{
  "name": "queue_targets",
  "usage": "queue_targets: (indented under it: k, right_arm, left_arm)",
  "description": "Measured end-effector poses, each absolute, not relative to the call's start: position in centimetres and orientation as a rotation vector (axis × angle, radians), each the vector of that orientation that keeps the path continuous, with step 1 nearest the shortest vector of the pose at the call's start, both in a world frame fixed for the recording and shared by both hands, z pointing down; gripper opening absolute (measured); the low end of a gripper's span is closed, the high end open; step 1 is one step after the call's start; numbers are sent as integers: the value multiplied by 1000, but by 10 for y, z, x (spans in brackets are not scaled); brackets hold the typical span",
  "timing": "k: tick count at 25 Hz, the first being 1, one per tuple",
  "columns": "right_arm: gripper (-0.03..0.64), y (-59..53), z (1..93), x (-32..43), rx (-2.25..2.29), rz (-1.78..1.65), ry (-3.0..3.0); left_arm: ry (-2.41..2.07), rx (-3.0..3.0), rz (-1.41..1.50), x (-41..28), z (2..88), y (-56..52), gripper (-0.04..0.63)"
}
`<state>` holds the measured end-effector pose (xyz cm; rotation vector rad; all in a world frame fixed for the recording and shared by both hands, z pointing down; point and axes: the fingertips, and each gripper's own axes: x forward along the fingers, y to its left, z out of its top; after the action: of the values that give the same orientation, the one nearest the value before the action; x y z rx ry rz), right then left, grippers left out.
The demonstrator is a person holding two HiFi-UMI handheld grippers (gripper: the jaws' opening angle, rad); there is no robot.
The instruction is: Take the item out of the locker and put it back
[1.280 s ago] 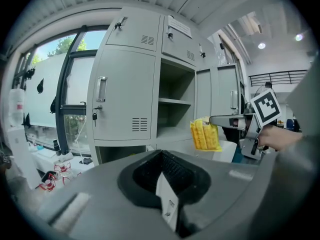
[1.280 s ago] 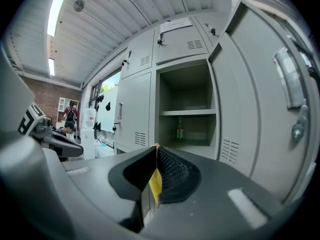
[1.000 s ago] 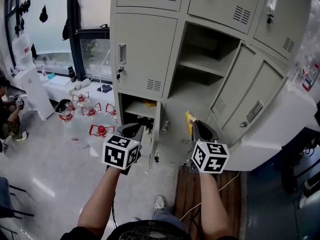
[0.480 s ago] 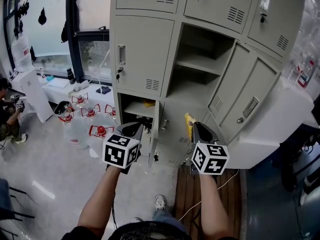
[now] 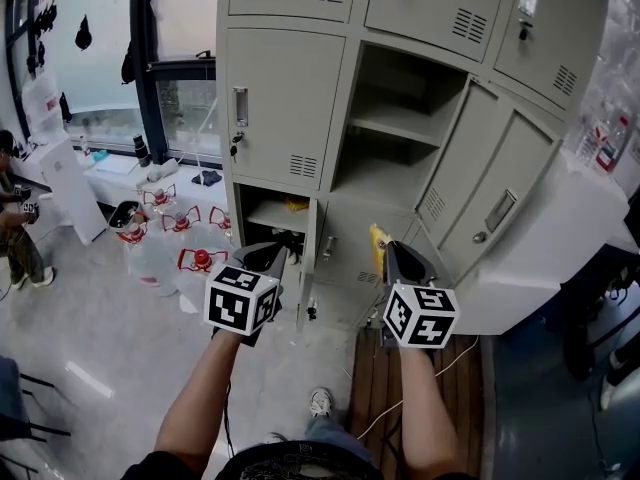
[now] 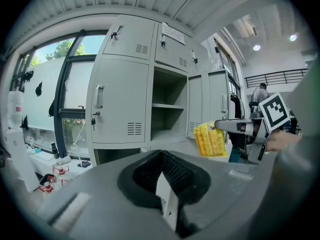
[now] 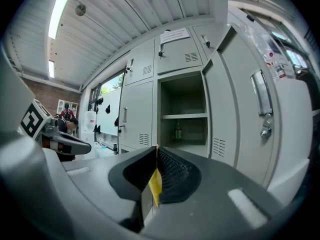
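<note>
The grey locker's middle compartment stands open, its door swung out to the right. A yellow packet is pinched by its edge in my right gripper, held level in front of and below that compartment. The left gripper view shows the same packet at the right gripper's tips. In the right gripper view a yellow corner sticks out between the closed pads. My left gripper hovers beside it at the left, jaws together with nothing in them.
A green bottle stands at the back of the open compartment. The lower-left compartment is also open. Water jugs with red handles stand on the floor at the left. A wooden board lies below the right arm. A person is at the far left.
Both grippers have kept their places and the packet stays held. The head view has drifted a little, and the person at the far left has shifted.
</note>
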<state>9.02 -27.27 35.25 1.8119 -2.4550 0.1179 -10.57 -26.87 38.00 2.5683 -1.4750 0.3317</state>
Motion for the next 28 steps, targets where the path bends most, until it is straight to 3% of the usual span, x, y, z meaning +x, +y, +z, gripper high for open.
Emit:
queue_targets:
  k: [28]
  right_arm:
    - [34, -322, 347, 98, 1762, 58, -2433]
  left_arm:
    - [-1455, 2545, 341, -94, 389, -306, 2]
